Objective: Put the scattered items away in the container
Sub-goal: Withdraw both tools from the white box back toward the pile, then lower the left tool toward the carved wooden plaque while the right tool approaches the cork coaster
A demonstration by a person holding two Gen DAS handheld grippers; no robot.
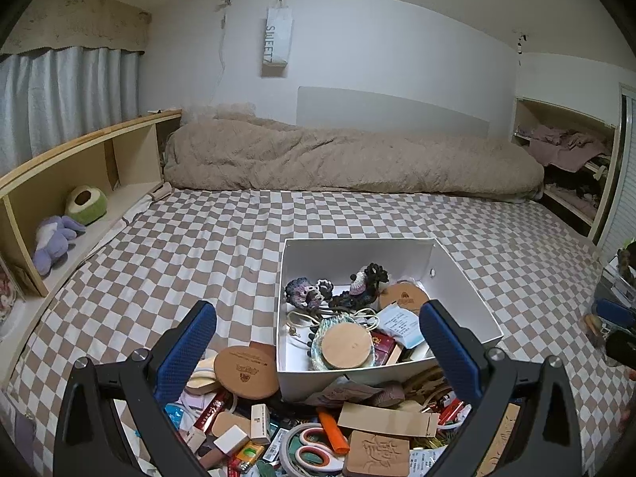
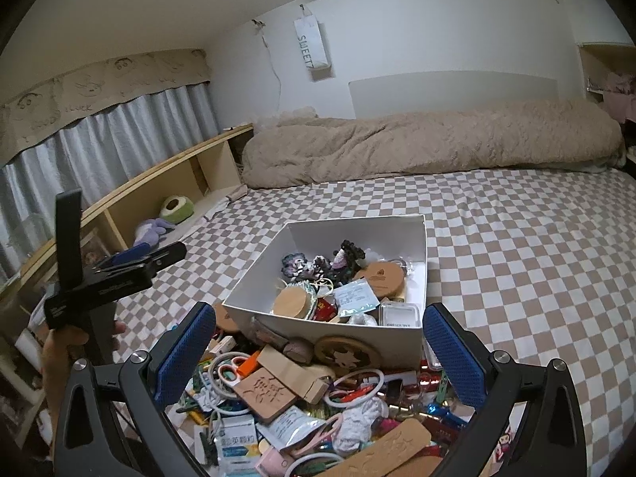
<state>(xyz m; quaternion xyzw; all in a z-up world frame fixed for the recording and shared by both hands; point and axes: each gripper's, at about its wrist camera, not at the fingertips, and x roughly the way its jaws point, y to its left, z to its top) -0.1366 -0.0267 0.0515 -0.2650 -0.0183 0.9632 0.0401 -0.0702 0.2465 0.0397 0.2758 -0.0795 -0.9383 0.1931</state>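
Note:
A white cardboard box sits on the checkered bed, part filled with crochet pieces, round wooden coasters and cards. In front of it lies a heap of scattered items: a wooden coaster, scissors, a carved wooden block, small boxes and rings. My left gripper hangs open above the heap and the box's near wall, holding nothing. My right gripper is open too, empty, over the heap. The left gripper's body, held by a hand, shows in the right wrist view.
A beige duvet lies rolled along the far side of the bed. A wooden shelf on the left holds plush toys. Curtains hang behind it. Open shelving with clothes stands at the right. The checkered sheet spreads around the box.

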